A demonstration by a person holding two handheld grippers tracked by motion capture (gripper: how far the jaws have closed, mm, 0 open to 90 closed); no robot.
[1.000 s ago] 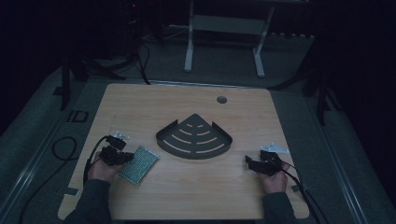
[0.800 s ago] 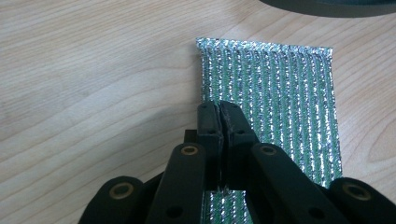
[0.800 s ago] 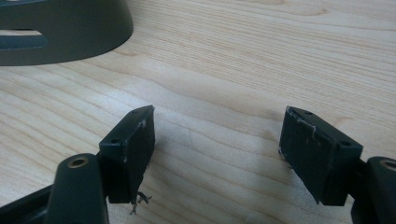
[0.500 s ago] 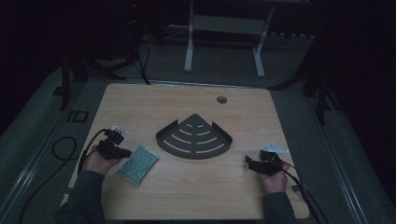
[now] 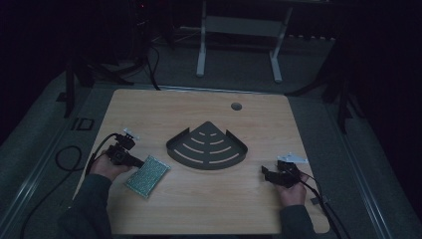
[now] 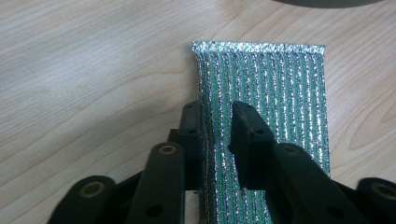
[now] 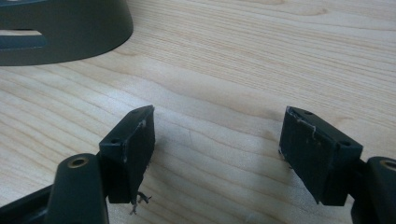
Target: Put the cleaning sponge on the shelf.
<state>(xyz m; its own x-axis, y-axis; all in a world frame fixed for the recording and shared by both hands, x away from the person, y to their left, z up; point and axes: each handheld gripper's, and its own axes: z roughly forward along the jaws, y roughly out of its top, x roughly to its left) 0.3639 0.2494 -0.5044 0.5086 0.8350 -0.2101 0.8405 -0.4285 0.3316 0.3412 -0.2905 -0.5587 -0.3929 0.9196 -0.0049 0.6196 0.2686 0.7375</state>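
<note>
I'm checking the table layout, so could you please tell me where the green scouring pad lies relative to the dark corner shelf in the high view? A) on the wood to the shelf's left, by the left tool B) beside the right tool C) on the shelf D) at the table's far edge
A: the green scouring pad lies flat on the wood, left of the dark corner shelf, at the left tool.

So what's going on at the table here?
A person holds a gripper in each hand. The left gripper is at the near edge of a green scouring pad lying flat on the wooden table; its jaws have just been opening, with the pad's edge between them. The right gripper rests open and empty on the table. A dark fan-shaped rack sits between them.
</note>
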